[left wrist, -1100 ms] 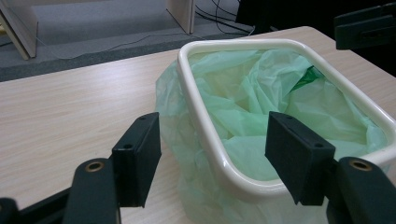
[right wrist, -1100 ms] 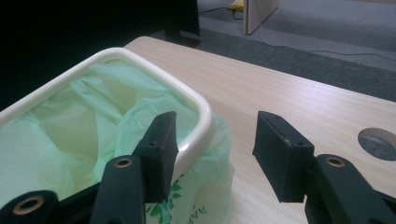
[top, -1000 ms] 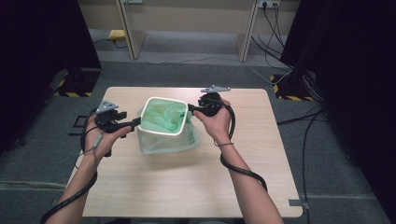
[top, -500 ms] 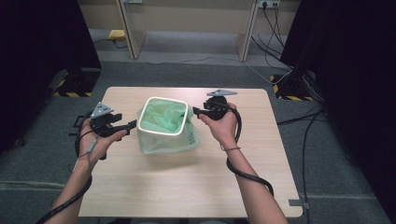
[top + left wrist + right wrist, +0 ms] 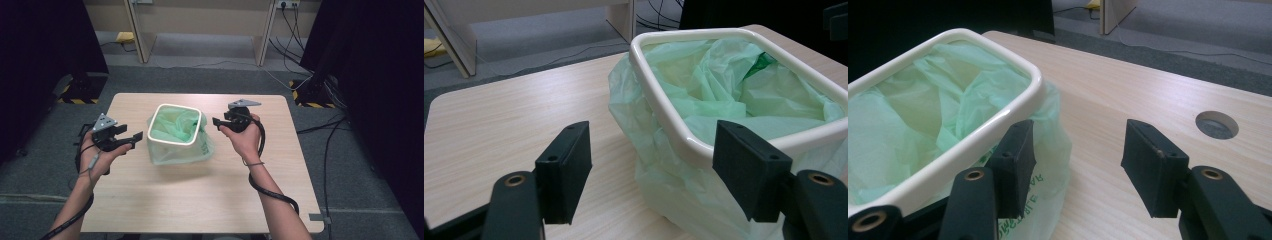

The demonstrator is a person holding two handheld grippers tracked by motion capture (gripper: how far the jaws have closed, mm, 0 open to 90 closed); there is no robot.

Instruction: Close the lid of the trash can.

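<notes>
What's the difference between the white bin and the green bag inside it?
The white bin is a stiff, smooth, glossy frame with a rounded-square rim; the green bag is thin, crinkled and see-through. The bin keeps its shape, while the bag sags inside and spills over the rim down the outside, where it carries printed letters; the bin is plain. They share the same spot on the table, between the two open claws.

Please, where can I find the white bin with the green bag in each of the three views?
High view: the white bin stands at the table's middle, between the two grippers.
Left gripper view: the bin is at right, its rim just beyond the right-hand jaw.
Right gripper view: the bin is at left, beside the left-hand jaw.
Shared landmark: the green bag lining the bin, spilling over its rim.
</notes>
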